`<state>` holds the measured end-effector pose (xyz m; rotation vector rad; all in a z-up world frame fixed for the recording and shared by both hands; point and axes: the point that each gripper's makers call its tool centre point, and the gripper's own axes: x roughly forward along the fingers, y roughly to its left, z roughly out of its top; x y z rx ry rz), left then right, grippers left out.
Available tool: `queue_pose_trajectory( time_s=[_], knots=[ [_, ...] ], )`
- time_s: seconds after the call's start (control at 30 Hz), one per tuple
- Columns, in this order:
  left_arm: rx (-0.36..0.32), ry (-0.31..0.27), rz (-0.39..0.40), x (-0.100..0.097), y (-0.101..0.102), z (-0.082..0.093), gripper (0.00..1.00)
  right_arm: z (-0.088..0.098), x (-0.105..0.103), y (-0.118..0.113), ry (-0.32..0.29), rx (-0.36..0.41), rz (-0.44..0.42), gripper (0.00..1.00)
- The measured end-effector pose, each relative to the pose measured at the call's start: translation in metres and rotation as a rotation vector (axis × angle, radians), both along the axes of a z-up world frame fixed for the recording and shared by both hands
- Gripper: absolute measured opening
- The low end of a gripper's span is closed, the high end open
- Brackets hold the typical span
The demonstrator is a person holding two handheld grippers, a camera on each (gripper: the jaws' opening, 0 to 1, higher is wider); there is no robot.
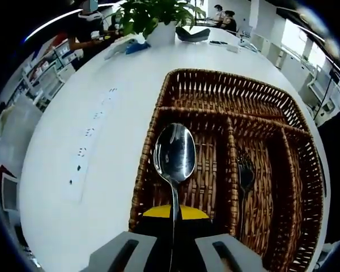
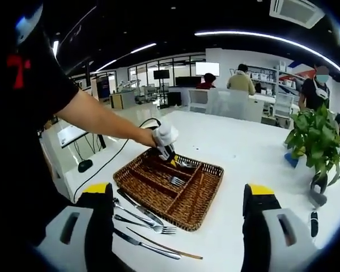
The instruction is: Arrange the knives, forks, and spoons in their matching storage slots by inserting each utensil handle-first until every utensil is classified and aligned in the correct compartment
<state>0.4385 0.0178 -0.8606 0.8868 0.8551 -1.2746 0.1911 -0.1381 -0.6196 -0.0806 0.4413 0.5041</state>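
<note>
My left gripper is shut on the handle of a silver spoon. The spoon's bowl points forward over the left compartment of a brown wicker cutlery basket. A fork lies in the middle compartment. In the right gripper view the basket sits on the white table, with the left gripper in a person's white-gloved hand at its far corner. A fork lies inside. Several knives and forks lie on the table by the basket's near side. My right gripper is open, held back from the basket.
A white power strip runs along the table left of the basket. A potted plant stands at the right, also seen as the plant at the table's far end. People sit at desks behind. The table edge is left of the basket.
</note>
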Motion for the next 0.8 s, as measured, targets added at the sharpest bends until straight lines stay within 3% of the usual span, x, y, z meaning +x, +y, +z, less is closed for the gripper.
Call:
queue_pose_trajectory(
  time_s=[0.2, 0.43, 0.8],
  knots=[
    [0.015, 0.002, -0.024, 0.001, -0.002, 0.0, 0.01, 0.001, 0.0, -0.005, 0.001, -0.005, -0.009, 0.96],
    [0.045, -0.049, -0.031, 0.003, -0.002, -0.002, 0.02, 0.001, 0.0, -0.003, -0.006, -0.003, -0.009, 0.96],
    [0.042, -0.131, -0.077, -0.003, -0.005, 0.01, 0.21, 0.003, 0.0, -0.001, -0.015, 0.0, -0.009, 0.96]
  ],
)
